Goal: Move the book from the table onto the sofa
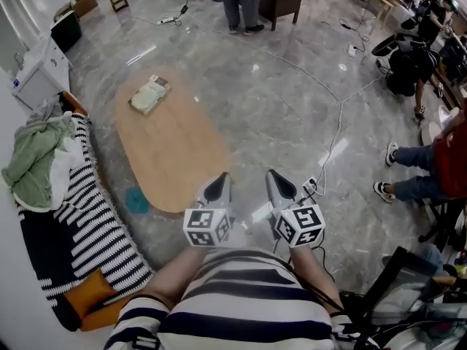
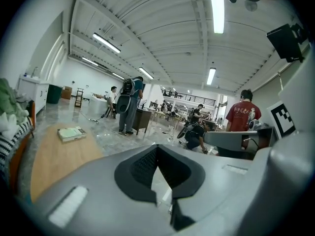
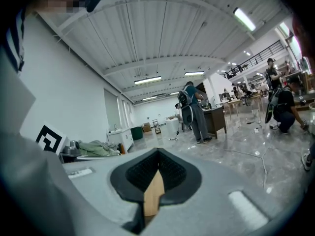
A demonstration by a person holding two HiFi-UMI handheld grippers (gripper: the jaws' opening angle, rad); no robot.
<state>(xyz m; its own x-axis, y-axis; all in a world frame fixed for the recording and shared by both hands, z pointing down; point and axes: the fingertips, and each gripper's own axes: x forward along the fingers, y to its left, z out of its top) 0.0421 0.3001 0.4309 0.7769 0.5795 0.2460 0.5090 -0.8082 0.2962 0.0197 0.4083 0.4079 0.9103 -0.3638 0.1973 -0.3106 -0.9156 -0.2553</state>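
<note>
The book [image 1: 149, 95], pale green and white, lies flat on the far end of the oval wooden table [image 1: 171, 159]; in the left gripper view the book [image 2: 71, 133] sits well ahead and to the left on the table [image 2: 54, 161]. Along the left stands the sofa [image 1: 87, 232], under a black-and-white striped blanket. My left gripper [image 1: 218, 184] is shut and holds nothing, just past the table's near end. Beside it my right gripper [image 1: 276, 180] hangs over the floor, shut and holding nothing too. Each gripper view looks along closed jaws, left gripper [image 2: 157, 173], right gripper [image 3: 156, 176].
Green clothing [image 1: 36, 159] is heaped on the sofa's far end, an orange cushion [image 1: 89, 294] at its near end. A teal object [image 1: 136, 200] lies by the table's edge. A cable [image 1: 336, 133] crosses the grey floor. A person [image 1: 241, 2] stands far off; another [image 1: 430, 170] sits at the right.
</note>
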